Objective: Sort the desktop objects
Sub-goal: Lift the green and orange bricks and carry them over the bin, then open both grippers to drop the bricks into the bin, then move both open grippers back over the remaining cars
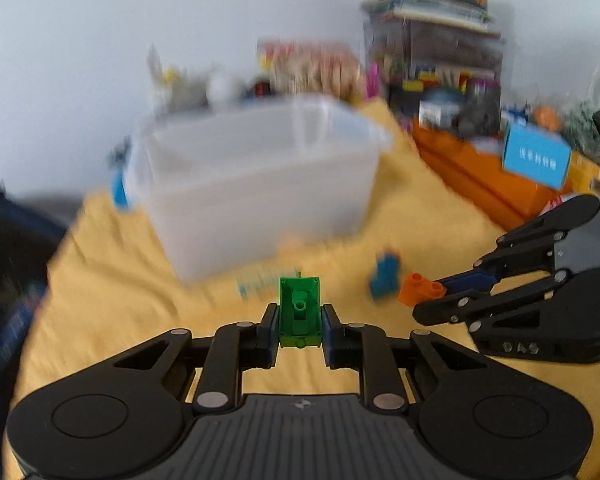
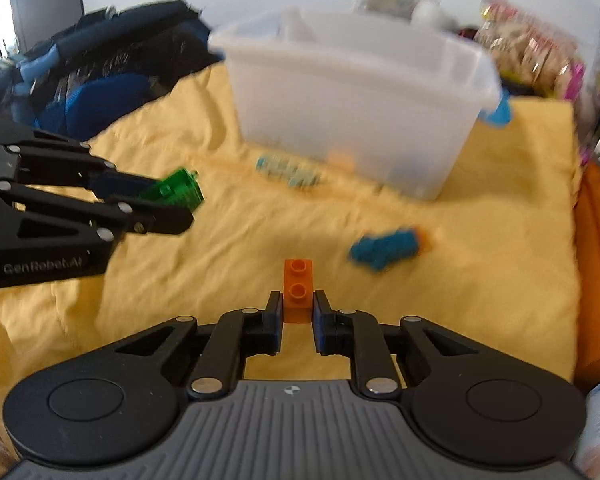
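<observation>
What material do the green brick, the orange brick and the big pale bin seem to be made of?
Green brick, clamped in the left hand-held gripper: translucent glossy plastic, since light passes through it. Orange brick, in the right hand-held gripper: opaque moulded plastic with two round studs. Bin: probably frosted, semi-clear plastic, though it is blurred.

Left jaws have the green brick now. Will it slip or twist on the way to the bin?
The green brick looks like rigid, smooth plastic, so some slip is possible. The left gripper clamps its flat sides, which should resist twisting. It seems hollow underneath, so probably light. The clear bin sits close ahead.
</observation>
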A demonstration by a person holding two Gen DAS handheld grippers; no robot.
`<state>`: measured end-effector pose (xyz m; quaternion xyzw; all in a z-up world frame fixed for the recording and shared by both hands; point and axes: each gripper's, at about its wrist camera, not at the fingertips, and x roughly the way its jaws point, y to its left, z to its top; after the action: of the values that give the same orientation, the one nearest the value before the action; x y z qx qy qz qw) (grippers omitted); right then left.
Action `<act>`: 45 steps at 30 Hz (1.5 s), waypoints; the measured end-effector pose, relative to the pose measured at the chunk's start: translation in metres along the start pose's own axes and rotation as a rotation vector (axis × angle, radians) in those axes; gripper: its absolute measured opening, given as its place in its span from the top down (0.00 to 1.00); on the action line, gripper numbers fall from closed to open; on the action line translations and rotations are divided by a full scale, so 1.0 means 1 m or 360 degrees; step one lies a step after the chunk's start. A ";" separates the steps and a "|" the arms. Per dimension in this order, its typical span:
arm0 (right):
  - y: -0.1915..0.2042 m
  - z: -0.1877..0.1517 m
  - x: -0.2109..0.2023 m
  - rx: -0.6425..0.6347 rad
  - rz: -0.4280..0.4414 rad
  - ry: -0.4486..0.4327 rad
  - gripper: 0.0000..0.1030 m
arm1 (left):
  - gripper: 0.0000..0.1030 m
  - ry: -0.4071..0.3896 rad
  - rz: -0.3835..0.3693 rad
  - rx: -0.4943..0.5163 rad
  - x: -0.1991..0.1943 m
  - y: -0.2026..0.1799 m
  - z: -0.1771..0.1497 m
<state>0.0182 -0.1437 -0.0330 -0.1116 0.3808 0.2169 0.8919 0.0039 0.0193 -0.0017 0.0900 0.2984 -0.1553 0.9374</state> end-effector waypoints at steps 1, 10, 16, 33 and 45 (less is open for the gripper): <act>-0.003 0.008 -0.005 0.0002 -0.0013 -0.0044 0.83 | 0.77 -0.0036 0.0011 0.0023 -0.002 0.002 0.011; -0.045 0.097 -0.024 0.0106 -0.0140 -0.0400 0.83 | 0.77 -0.0267 0.0097 0.0026 0.012 0.033 0.097; -0.060 0.138 0.002 0.0179 -0.0198 -0.0435 0.83 | 0.77 -0.0311 0.0165 0.0031 0.044 0.043 0.132; -0.069 0.089 0.004 0.0271 -0.0209 -0.0348 0.70 | 0.59 -0.0186 -0.0019 0.0272 0.045 0.016 0.069; -0.050 0.013 0.014 0.0327 -0.0105 -0.0092 0.68 | 0.59 0.0252 -0.0113 0.0921 0.129 -0.001 0.009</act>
<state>0.0587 -0.1786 -0.0331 -0.0258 0.3713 0.1503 0.9159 0.1076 -0.0143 -0.0703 0.3547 0.3170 -0.2591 0.8406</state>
